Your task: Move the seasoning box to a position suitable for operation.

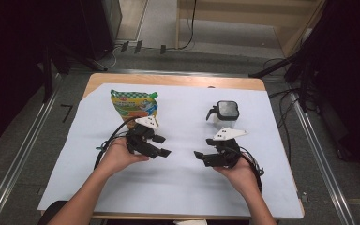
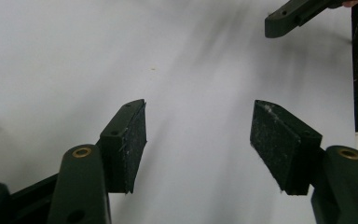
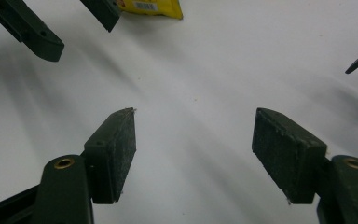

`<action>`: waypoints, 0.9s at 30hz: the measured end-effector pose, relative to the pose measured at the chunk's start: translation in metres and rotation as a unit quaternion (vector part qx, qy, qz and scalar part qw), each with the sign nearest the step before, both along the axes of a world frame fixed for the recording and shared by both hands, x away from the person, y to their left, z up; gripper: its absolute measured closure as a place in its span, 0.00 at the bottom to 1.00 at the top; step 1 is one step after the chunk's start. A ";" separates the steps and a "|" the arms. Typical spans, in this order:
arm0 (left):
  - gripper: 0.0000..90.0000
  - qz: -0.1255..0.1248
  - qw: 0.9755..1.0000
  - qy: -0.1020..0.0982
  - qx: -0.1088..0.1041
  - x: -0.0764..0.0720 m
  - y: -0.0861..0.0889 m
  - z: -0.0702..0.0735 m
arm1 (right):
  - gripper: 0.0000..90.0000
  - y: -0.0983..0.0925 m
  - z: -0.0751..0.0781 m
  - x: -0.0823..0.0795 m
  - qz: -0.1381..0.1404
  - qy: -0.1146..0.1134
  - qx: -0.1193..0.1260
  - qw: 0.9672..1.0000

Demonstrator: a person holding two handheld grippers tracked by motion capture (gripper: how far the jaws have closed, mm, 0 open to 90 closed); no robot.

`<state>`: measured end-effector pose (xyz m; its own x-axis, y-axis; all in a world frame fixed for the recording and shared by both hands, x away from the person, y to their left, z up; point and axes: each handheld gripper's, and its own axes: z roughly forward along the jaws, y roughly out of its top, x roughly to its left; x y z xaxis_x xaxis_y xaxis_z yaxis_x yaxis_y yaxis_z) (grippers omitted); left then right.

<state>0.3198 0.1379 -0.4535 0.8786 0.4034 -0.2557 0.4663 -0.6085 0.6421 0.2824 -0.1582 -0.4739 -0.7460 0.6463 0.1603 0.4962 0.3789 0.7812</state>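
Observation:
A green and yellow spouted pouch (image 1: 134,106) lies flat on the white sheet at the back left; its yellow bottom edge (image 3: 151,8) shows at the top of the right gripper view. A clear container with a black lid (image 1: 226,114) stands at the back right. My left gripper (image 1: 161,146) is held just in front of the pouch, pointing right, open with nothing between its pads (image 2: 198,144). My right gripper (image 1: 200,157) sits in front of the container, pointing left toward the other gripper, open and empty too (image 3: 193,156).
A white sheet (image 1: 178,187) covers most of the wooden table (image 1: 168,80). Metal rails run along both sides of the table on the floor. A dark stand and cables sit at the right.

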 end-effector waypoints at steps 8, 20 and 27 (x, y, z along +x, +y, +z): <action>0.38 -0.007 1.000 -0.007 -0.017 -0.002 -0.001 0.002 | 0.34 -0.003 0.002 -0.003 -0.016 -0.005 0.005 1.000; 0.39 -0.018 0.998 -0.012 -0.050 -0.002 0.002 0.011 | 0.36 -0.006 0.003 -0.004 -0.016 -0.007 0.011 1.000; 0.39 -0.018 0.999 -0.011 -0.042 -0.002 0.001 0.011 | 0.38 -0.004 0.004 -0.005 -0.013 -0.010 0.009 1.000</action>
